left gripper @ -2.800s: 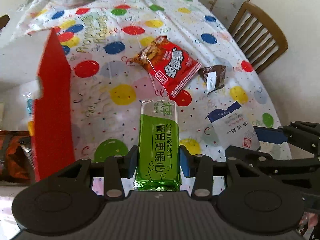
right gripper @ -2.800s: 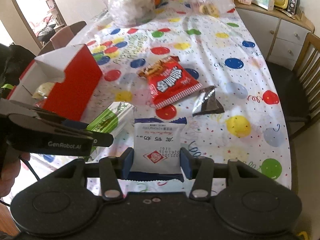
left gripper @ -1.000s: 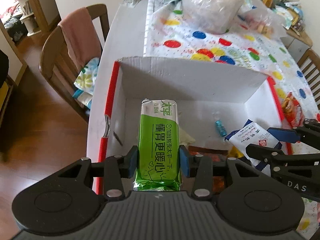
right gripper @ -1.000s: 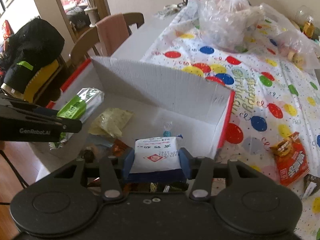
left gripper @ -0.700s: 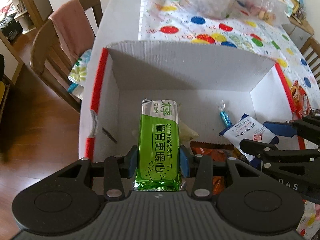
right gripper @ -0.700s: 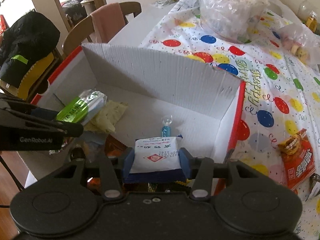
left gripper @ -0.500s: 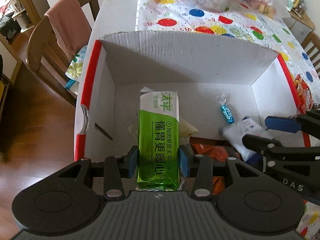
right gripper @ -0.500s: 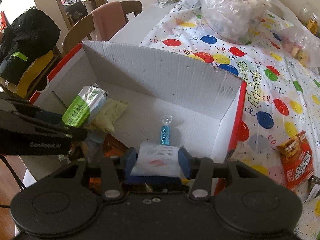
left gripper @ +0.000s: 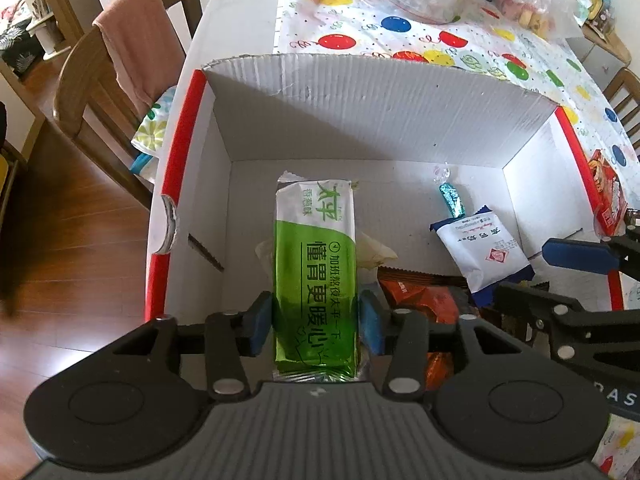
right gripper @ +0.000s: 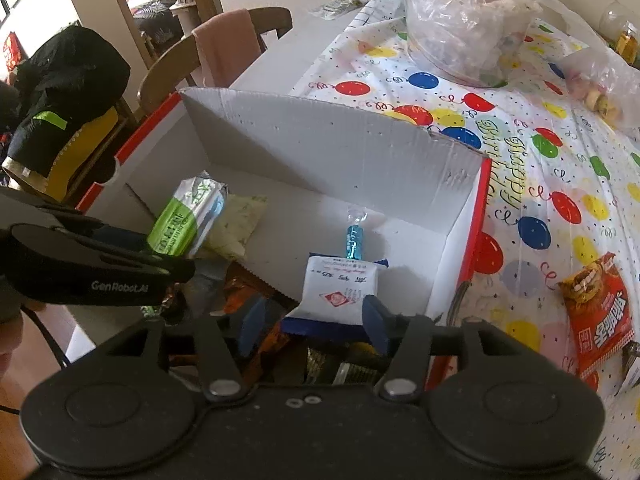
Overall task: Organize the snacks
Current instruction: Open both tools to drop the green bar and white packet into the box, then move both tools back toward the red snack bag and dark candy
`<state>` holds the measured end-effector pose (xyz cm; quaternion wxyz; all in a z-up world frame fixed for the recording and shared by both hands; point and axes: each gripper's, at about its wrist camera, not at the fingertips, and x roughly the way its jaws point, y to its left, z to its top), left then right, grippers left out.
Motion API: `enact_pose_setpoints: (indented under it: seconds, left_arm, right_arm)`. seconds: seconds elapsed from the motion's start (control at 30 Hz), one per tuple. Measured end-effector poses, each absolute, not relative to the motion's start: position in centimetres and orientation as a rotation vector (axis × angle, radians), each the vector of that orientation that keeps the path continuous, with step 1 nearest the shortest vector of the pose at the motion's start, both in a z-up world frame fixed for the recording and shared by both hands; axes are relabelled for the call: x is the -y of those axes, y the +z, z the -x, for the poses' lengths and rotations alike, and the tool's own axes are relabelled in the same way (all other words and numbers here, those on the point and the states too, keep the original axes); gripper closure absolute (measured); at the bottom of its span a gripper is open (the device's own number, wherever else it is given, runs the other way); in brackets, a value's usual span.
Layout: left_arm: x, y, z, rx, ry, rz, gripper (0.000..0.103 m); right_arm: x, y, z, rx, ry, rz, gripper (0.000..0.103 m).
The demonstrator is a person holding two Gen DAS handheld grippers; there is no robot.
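Note:
An open white cardboard box with red edges sits on the table's left end. My left gripper hangs over its near side, slightly open. The green biscuit packet lies loose between its pads, its far end on a pale yellow packet. My right gripper is open over the box's right part. The white-and-blue packet lies free on other snacks just past its pads. A blue wrapped candy rests on the box floor.
Orange and dark snack packets fill the box's near side. A red snack bag lies on the balloon-print tablecloth right of the box. Clear plastic bags sit at the table's far end. A wooden chair with a pink cloth stands left.
Both grippers carried their packets from the tablecloth to over the box. The right gripper opened and the white packet dropped in. The left pads loosened and the green packet slid forward.

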<state>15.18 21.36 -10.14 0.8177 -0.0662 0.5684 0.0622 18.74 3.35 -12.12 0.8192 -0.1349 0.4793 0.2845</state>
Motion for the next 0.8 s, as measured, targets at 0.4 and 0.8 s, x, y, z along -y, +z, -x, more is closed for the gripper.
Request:
enact_pose_setpoints:
  seconds: [0.4, 0.8]
  left_arm:
    - [-20.3, -6.8, -12.9, -1.108, 0.1, 0.16, 0.04]
    - [-16.5, -2.9, -11.2, -0.974, 0.055, 0.127, 0.035]
  right_arm:
    - [-1.5, -9.3, -16.8, -0.967, 0.636, 0.232, 0.033]
    - [2.6, -5.5, -15.2, -0.871, 0.628, 0.174, 0.013]
